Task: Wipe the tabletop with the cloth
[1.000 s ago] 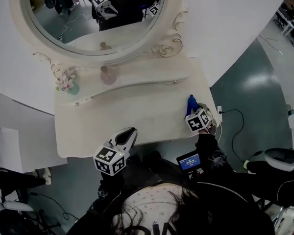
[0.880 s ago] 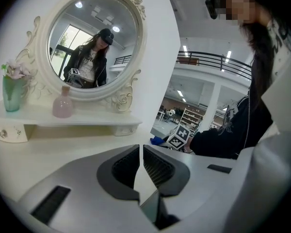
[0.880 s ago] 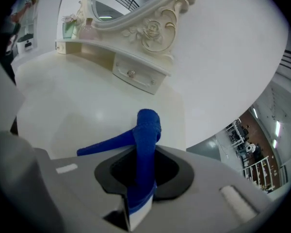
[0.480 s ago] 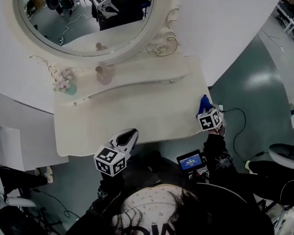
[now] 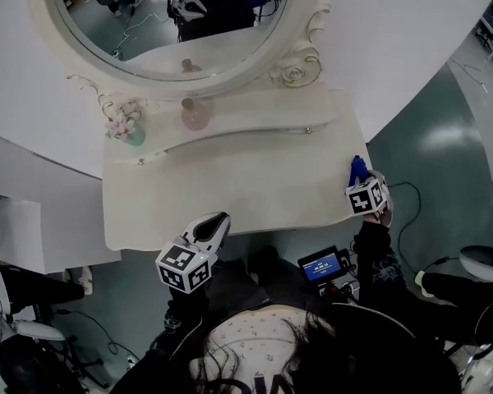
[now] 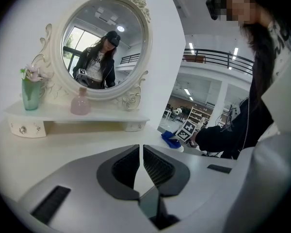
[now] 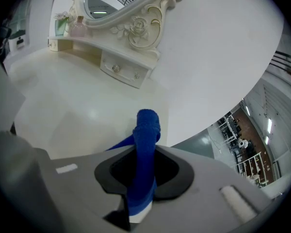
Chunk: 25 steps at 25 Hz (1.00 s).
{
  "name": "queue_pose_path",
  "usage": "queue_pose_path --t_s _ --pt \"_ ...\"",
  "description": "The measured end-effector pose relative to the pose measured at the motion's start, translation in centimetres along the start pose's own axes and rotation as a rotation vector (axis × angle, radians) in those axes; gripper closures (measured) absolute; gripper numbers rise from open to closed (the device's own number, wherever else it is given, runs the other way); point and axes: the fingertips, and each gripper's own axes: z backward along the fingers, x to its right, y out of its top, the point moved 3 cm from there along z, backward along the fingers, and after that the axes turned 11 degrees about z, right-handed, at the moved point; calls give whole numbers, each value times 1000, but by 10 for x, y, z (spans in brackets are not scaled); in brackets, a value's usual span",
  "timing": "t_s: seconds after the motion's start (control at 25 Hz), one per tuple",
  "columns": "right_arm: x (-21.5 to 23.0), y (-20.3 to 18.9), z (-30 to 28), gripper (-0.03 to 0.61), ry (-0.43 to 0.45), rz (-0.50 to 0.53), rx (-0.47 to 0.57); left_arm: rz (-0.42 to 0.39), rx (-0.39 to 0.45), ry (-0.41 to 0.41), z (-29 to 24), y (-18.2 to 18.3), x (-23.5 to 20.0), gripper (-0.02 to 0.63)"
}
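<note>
One cloth (image 7: 146,123) sits pinched between right gripper (image 7: 144,154) jaws.

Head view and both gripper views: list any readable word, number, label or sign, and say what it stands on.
No text can be read in any view.
Small screen by the person's right arm: blue display with light characters, too small to read.
Left marker cube and right marker cube: black-and-white square patterns, no letters or numbers.

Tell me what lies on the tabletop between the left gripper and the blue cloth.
Nothing: in the head view, only bare tabletop stretches from the left gripper to the cloth.
</note>
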Motion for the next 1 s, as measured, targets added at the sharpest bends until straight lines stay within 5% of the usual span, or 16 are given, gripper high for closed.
queue_pose_path --t_s 0.48,1.0 --pt "-90 126 81 502 71 -24 216 38 53 28 92 -2 -63 611" --pt "-326 284 159 502 349 220 414 123 147 119 218 -26 -156 611"
